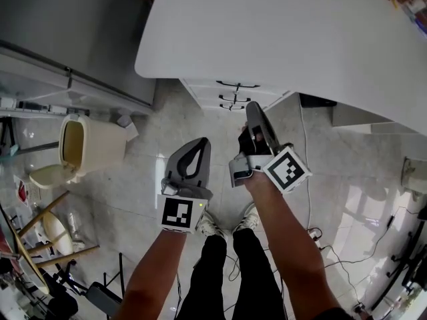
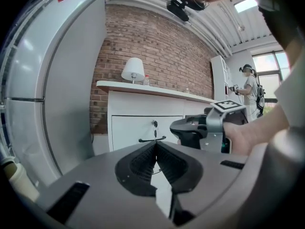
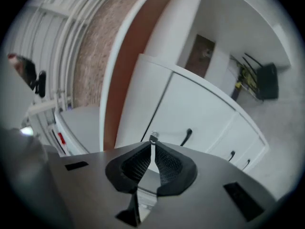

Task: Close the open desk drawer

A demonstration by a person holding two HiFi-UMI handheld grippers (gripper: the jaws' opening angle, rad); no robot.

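Head view: a white rounded desk top (image 1: 280,32) is seen over a white three-drawer stack with black curved handles (image 1: 233,96), tucked under its near edge. The left gripper (image 1: 201,142) and right gripper (image 1: 253,107) are held side by side before the drawers, the right one nearer them. Both pairs of jaws are pressed together, nothing between. In the right gripper view a small silver key (image 3: 153,138) in a drawer lock is lined up just past the tips; contact can't be told. A beige plastic bin (image 1: 93,145) is stood off left.

I see a cream bin (image 1: 85,145) on the tiled floor (image 1: 137,185), a white lamp (image 2: 133,70) against a brick wall (image 2: 162,51), and a grey fridge (image 2: 52,85).
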